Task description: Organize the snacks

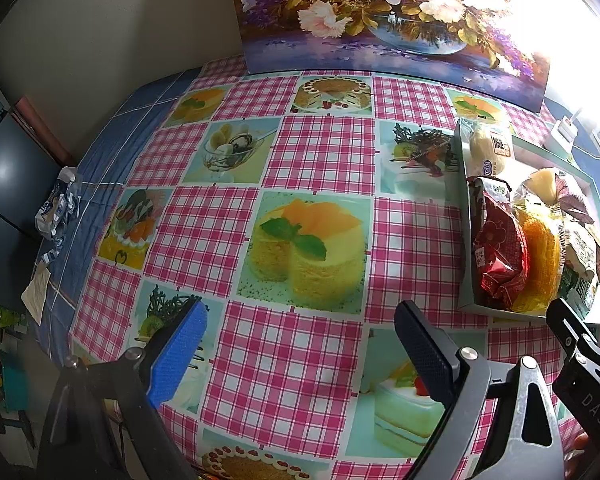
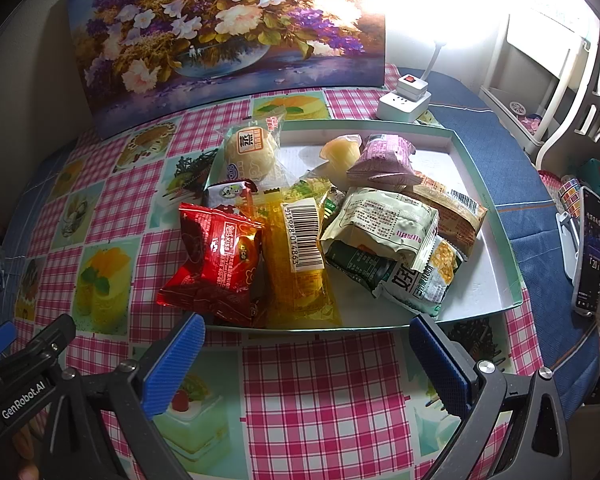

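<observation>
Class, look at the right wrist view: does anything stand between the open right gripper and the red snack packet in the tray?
Nothing visible does. Only bare tablecloth separates the right gripper from the red snack packet, which overhangs the tray edge.

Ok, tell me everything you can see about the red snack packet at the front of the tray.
The red snack packet is a glossy, crinkly foil pouch, puffed up, with crimped ends, flower shapes and white print. It sits tilted at the tray's front left corner, hanging over the rim above the tablecloth. Its right side presses against the yellow packet bearing a barcode label; a small dark packet lies just behind it. Neither tool touches it.
</observation>
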A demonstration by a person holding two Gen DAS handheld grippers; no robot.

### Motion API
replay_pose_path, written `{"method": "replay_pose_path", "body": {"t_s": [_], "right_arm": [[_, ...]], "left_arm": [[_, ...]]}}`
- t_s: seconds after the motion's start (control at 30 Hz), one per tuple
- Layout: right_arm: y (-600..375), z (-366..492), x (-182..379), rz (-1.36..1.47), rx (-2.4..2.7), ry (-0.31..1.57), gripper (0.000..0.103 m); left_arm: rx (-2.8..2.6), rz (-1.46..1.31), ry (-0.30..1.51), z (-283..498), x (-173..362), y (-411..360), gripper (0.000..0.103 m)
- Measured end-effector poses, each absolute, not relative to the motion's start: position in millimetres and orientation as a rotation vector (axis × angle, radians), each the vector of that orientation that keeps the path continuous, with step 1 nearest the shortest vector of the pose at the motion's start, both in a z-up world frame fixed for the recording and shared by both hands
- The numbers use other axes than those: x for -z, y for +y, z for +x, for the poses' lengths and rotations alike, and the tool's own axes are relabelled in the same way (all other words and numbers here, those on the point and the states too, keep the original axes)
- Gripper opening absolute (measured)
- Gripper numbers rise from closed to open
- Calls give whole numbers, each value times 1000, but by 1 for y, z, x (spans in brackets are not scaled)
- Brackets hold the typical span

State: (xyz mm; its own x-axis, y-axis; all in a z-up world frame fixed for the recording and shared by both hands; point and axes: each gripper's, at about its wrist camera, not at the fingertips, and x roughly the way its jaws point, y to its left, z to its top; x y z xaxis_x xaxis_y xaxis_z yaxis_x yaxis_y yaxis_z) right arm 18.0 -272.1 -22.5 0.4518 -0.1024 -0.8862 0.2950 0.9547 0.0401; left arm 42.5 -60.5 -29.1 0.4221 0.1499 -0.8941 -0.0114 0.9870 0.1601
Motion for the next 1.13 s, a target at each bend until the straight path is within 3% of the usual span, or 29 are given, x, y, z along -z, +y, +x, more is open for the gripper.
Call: {"method": "replay_pose_path", "body": {"t_s": [1.13], "right_arm": [[-272,19,23,199,249,1079,103]], "left_arm": [[-99,135,1122,42,27,-60,95]]}}
